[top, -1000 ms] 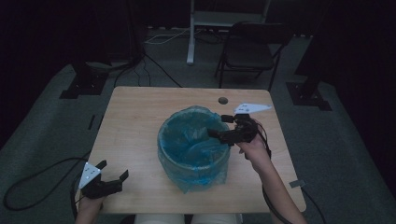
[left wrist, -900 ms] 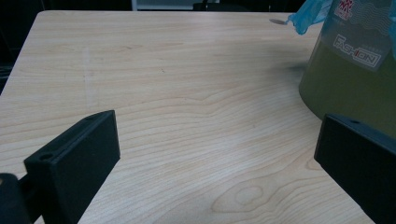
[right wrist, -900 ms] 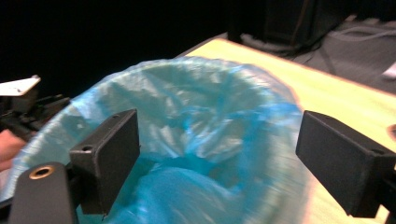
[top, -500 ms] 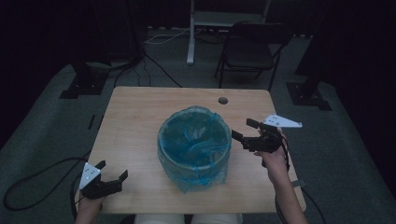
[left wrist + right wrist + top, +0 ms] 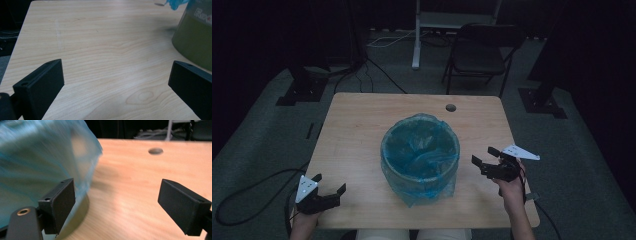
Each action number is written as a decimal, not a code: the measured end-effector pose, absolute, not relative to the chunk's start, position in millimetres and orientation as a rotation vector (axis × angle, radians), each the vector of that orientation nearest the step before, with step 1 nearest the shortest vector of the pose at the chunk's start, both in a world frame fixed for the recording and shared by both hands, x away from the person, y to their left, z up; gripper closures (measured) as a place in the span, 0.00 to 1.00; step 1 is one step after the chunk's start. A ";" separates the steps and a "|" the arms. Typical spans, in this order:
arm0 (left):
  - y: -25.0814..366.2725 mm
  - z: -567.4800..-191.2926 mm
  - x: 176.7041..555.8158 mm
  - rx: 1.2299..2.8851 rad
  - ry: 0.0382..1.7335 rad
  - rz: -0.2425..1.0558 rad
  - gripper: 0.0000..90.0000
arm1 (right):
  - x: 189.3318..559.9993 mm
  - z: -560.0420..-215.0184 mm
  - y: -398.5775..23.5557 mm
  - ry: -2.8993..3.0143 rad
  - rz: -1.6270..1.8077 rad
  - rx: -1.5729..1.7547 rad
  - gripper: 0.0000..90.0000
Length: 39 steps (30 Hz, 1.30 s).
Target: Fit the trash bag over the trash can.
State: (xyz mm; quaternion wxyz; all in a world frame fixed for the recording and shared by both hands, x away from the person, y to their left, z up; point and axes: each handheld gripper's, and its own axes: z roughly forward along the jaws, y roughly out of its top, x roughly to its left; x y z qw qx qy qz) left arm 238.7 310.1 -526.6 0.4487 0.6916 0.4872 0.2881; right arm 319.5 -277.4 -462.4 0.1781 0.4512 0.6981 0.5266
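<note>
A round bin [image 5: 420, 160] lined with a blue plastic bag [image 5: 419, 145] stands in the middle of the wooden table [image 5: 362, 125]. My right gripper [image 5: 484, 157] hovers open just right of the bin, jaws wide apart and empty. In the right gripper view the blue bag [image 5: 37, 160] is blurred at the left, beside the gripper's own fingertips [image 5: 117, 202]. At the table's near left corner my left gripper [image 5: 329, 186] rests open with nothing in it. The left gripper view has my open gripper [image 5: 115, 80] over bare wood, with the bin's dark green wall [image 5: 197, 40] at the right.
A round cable hole [image 5: 450, 107] sits in the tabletop behind the bin. A folding chair [image 5: 482, 55] and a white stand [image 5: 417, 40] are on the floor beyond the table. Dark stand bases [image 5: 299, 90] flank the table, and a cable [image 5: 252, 185] lies on the floor at left.
My right gripper has drawn back from over the bin's rim, moving right and toward the near edge, and has opened wide. The left gripper has stayed put.
</note>
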 end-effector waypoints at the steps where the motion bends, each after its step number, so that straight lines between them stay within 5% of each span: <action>1: 311.5 -526.3 237.8 1.711 1.209 0.716 0.01 | 318.1 -467.2 -278.8 1.972 1.470 1.291 0.15; 18: 317.8 -531.1 237.5 1.746 1.286 0.718 0.01 | 286.6 -522.1 -318.7 1.762 1.317 1.524 0.15; 39: 326.5 -534.3 239.3 1.668 1.486 0.822 0.01 | 273.3 -546.6 -354.1 1.568 0.891 1.713 0.15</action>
